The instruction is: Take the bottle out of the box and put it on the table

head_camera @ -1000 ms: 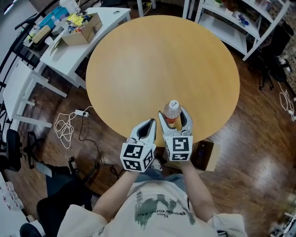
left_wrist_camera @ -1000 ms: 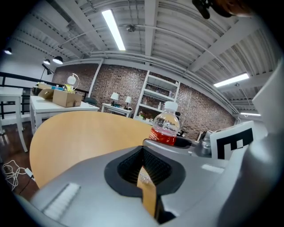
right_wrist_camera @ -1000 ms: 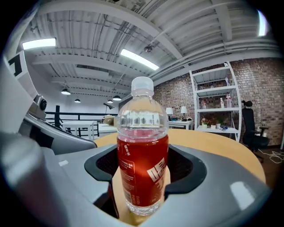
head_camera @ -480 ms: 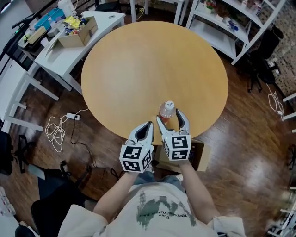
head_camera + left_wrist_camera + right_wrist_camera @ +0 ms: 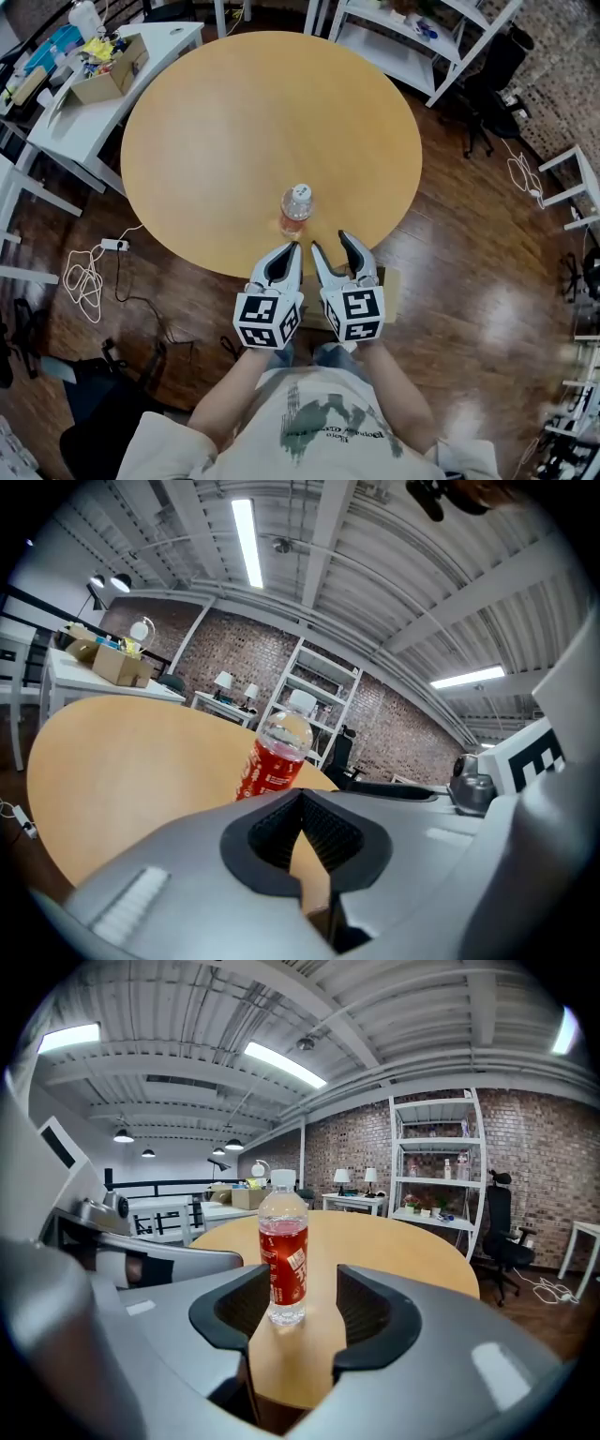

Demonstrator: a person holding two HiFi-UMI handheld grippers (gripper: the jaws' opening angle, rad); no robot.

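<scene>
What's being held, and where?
Nothing. The clear red-labelled bottle stands free on the round wooden table; the right gripper, jaws just closing, and shut left gripper are empty.

bottle label (image 5: 284,1262), shirt print (image 5: 319,424) — both illegible

The bottle (image 5: 283,1251) stands upright on the table (image 5: 403,1241) beyond the right claw (image 5: 300,1318); its jaws, just closing, gape empty.

The bottle (image 5: 295,208) is stood upright on the bench (image 5: 234,112), close to its near edge. The box (image 5: 388,289) is placed lower, just off that edge, to the right of the bottle. Behind the bench, a shelf (image 5: 384,52) is set to the right and a second bench (image 5: 173,42) to the left, with a carton (image 5: 103,80) on it.
</scene>
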